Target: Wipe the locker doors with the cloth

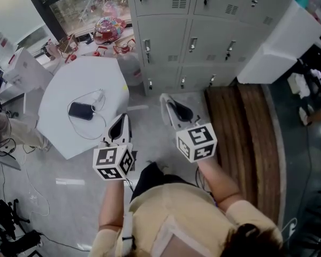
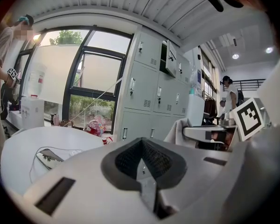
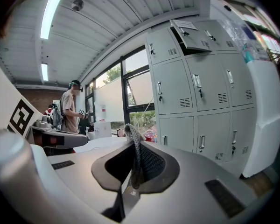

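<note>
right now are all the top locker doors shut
No, one is open: a top locker door juts outward, with a dark gap behind it.

Holds left tongs (image 1: 121, 121) aimed at 12 o'clock, pressed together, empty. Holds right tongs (image 1: 170, 107) at their 3 o'clock, aimed at 11 o'clock, clamped on grey cloth (image 3: 134, 148). Reaches forward with both bare forearms (image 1: 111, 205).

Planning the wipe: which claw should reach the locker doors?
Right. The right claw is shut on the grey woven cloth and nearer the grey metal locker doors; the left claw is shut and empty.
</note>
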